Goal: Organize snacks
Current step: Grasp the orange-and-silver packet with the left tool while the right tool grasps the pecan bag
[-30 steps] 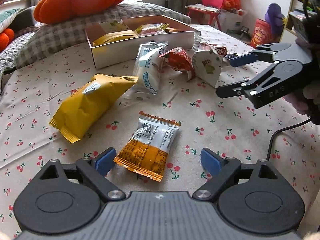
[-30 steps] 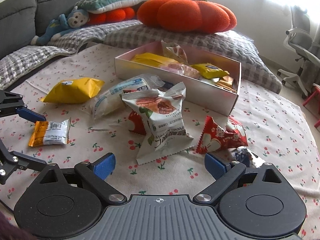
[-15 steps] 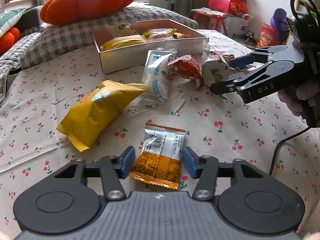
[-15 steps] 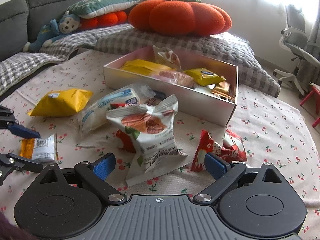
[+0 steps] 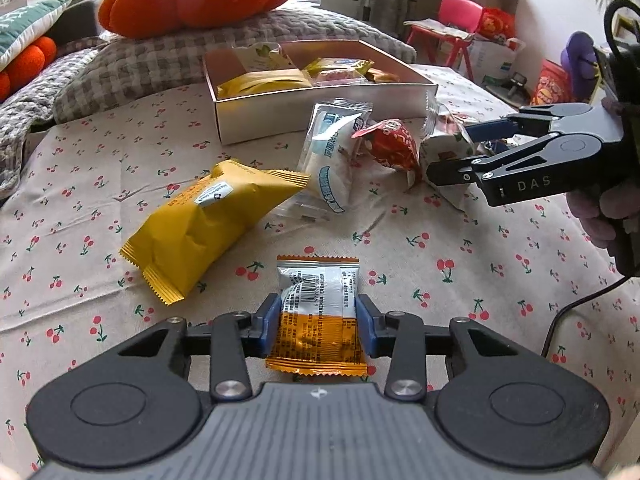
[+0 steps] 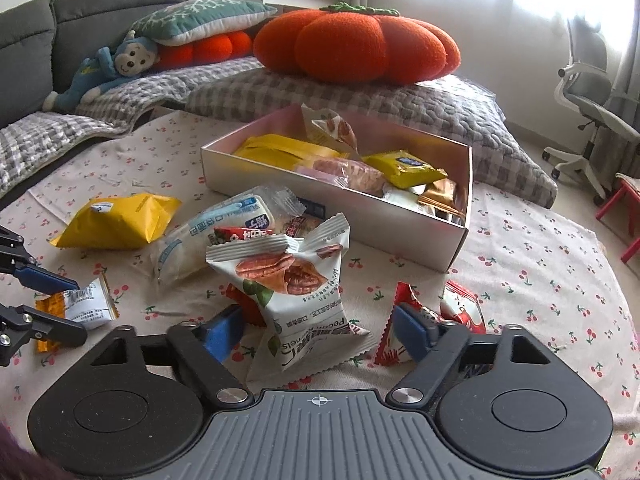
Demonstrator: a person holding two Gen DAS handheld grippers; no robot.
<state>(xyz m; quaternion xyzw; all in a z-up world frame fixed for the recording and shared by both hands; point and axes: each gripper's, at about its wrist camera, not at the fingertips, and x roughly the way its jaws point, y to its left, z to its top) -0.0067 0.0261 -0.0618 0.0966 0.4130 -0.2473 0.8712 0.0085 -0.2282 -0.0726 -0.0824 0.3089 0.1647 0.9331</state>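
Between my left gripper's [image 5: 316,322] blue pads sits the small orange-and-silver foil snack packet [image 5: 318,312]; its jaws have just been closing and now clamp the packet's sides while it lies on the cherry-print cloth [image 5: 460,264]. Over by the pile of snacks, my right gripper [image 6: 316,330] has just been closing too, but its jaws stand apart with the white crinkled pecan snack bag [image 6: 296,280] between them, pads not pressing it. Beyond that bag, the open silver rectangular box [image 6: 332,200] already holds several packets. Nearby lies a puffy yellow plastic snack bag [image 5: 208,224].
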